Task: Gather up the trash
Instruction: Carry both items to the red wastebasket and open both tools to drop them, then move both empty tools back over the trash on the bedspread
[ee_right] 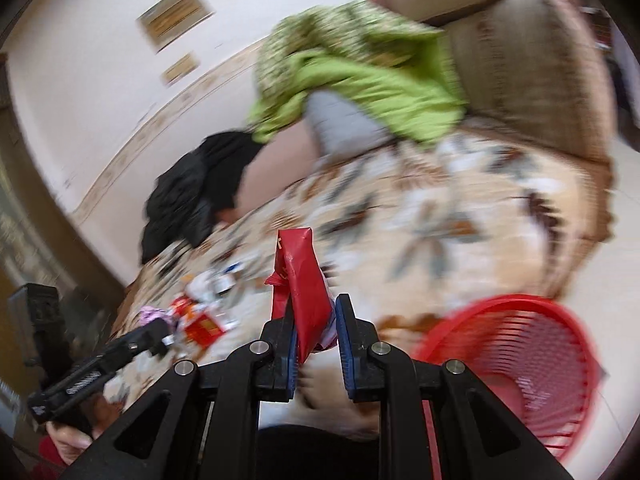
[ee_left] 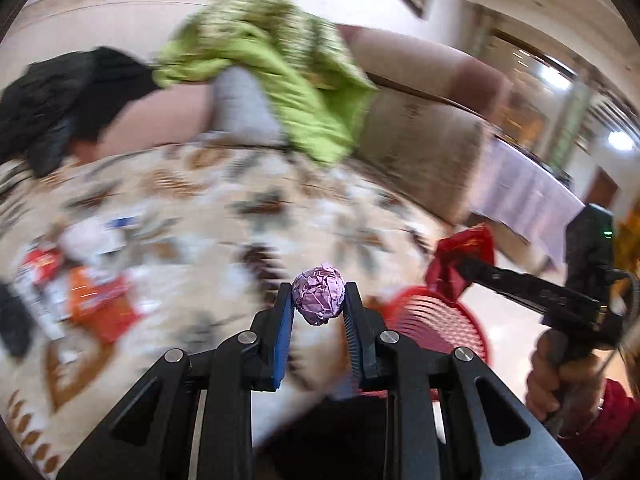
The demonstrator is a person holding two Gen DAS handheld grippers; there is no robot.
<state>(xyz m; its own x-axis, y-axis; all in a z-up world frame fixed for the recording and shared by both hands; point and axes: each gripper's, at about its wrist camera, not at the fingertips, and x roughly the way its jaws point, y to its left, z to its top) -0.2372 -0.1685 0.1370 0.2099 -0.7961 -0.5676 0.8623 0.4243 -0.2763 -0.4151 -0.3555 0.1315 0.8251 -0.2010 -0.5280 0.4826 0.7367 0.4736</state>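
Observation:
My left gripper (ee_left: 319, 300) is shut on a crumpled purple paper ball (ee_left: 319, 299), held above the patterned sofa seat (ee_left: 240, 208). My right gripper (ee_right: 314, 312) is shut on a red wrapper (ee_right: 304, 276) that stands up between its pads. In the left wrist view the right gripper (ee_left: 464, 266) holds the red wrapper (ee_left: 460, 256) above a red plastic basket (ee_left: 440, 320). The basket (ee_right: 520, 364) sits low at the right in the right wrist view. The left gripper (ee_right: 160, 330) shows there with the purple ball (ee_right: 154, 314).
More wrappers and papers (ee_left: 80, 280) lie on the seat at the left, also seen in the right wrist view (ee_right: 208, 312). A green cloth (ee_left: 280, 72) and a black garment (ee_left: 60, 100) hang on the sofa back. The floor (ee_right: 616, 240) is pale.

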